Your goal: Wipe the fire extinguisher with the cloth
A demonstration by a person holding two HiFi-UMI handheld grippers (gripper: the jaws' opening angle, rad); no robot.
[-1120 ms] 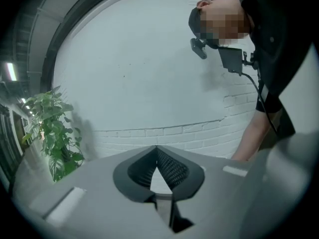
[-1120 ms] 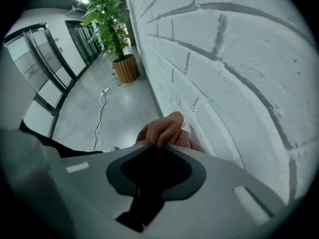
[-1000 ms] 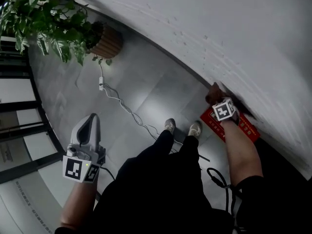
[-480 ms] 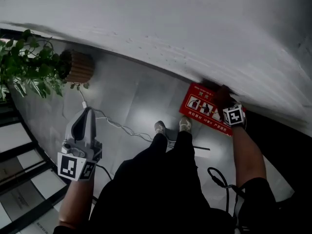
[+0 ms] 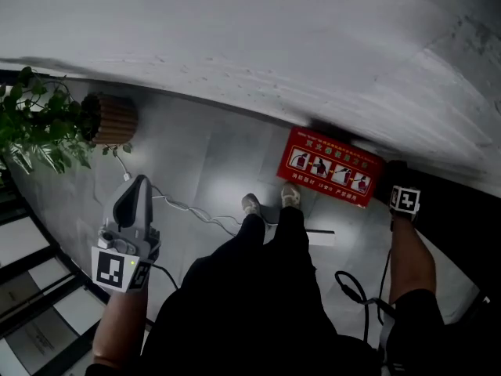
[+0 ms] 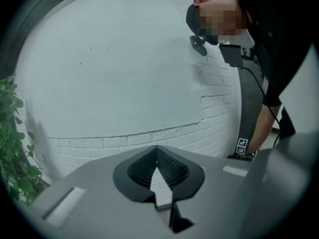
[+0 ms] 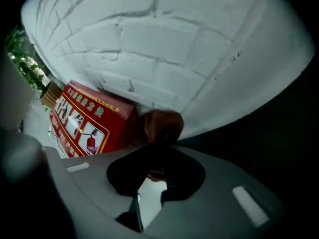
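My right tongs (image 7: pixel 158 148) are closing on the brown cloth (image 7: pixel 162 125); left tongs (image 6: pixel 156 152) shut, empty; a shallow pinch could drop it.

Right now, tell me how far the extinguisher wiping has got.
Done: the brown cloth is picked up by the right gripper, jaws closing on it. In hand: it hangs beside the red extinguisher box. Left: apparently the wiping; no extinguisher itself is in view. The left gripper is shut and empty.
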